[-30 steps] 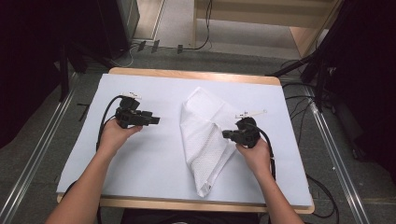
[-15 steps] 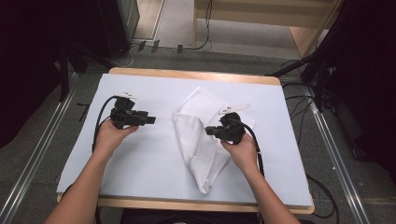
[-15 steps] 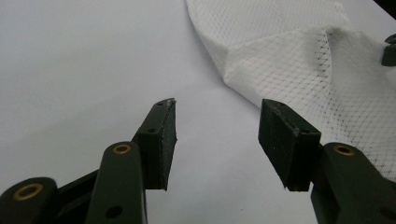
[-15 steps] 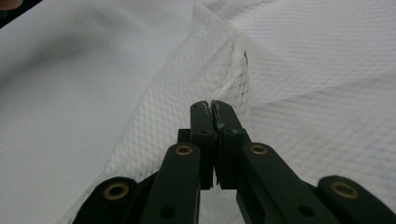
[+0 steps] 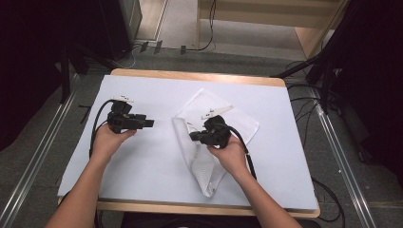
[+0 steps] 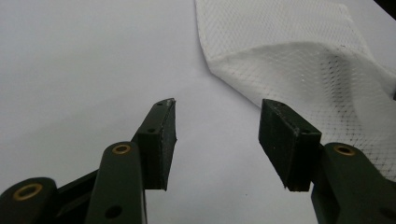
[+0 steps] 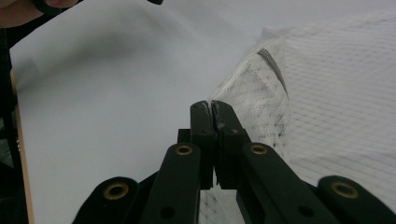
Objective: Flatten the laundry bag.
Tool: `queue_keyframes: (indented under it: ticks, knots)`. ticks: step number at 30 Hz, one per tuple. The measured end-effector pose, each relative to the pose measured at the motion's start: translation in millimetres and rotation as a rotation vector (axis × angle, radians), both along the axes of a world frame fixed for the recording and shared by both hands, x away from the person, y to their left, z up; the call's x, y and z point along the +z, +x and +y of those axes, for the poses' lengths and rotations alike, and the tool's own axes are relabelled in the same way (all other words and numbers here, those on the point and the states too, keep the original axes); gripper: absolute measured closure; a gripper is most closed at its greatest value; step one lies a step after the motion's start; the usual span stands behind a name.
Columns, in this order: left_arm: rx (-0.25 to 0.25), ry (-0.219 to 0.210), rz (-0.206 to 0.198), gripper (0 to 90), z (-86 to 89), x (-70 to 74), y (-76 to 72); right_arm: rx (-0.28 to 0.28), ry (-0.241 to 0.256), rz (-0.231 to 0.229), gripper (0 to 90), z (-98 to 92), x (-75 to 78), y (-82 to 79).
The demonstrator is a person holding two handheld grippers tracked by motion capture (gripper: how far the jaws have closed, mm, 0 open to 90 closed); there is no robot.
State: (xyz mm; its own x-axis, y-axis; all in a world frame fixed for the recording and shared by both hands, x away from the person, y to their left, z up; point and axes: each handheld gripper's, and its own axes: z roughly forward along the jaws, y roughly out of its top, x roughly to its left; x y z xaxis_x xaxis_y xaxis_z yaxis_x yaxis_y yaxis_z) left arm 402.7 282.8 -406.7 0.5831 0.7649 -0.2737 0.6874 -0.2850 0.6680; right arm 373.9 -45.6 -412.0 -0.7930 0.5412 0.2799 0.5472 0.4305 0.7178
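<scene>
At a white-covered table [image 5: 142, 190], the left gripper [image 5: 148, 123] waits with jaws apart, just left of the white mesh cloth [image 5: 237, 124] at mid-table. The right gripper [image 5: 194, 137], jaws pinched on the cloth's folded edge, appears mid-fold; next, the 2 grippers likely need to share that edge.

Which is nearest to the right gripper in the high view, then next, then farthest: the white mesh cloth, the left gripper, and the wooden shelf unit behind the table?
1. White mesh cloth: directly under the right gripper, whose jaws are pressed together at its folded left edge.
2. Left gripper: to its left, over bare table.
3. Wooden shelf unit: beyond the table's far right corner.
</scene>
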Motion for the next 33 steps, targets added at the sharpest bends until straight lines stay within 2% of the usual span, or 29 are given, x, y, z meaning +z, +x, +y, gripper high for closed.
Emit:
queue_keyframes:
  ticks: [12, 20, 26, 30, 33]
  knots:
    - [0.029, -0.005, -0.006, 47.1, 10.2, 0.9, -5.5, 0.105, 0.011, -0.004, 89.4, 41.6, 3.2, -12.0]
    - [0.039, -0.005, -0.007, 47.1, 14.0, 1.1, -8.4, 0.16, 0.02, 0.025, 89.3, 68.0, -0.4, -19.4]
    - [0.056, -0.018, -0.01, 47.0, 17.9, 2.0, -9.9, 0.197, 0.044, 0.026, 88.8, 87.6, 1.4, -21.4]
    - [0.062, -0.022, -0.011, 47.0, 20.0, 2.5, -10.2, 0.211, 0.045, 0.01, 84.2, 99.4, 4.9, -21.6]
    - [0.061, -0.026, -0.012, 47.0, 21.8, 2.7, -9.6, 0.215, 0.043, -0.012, 76.0, 103.0, 8.4, -22.5]
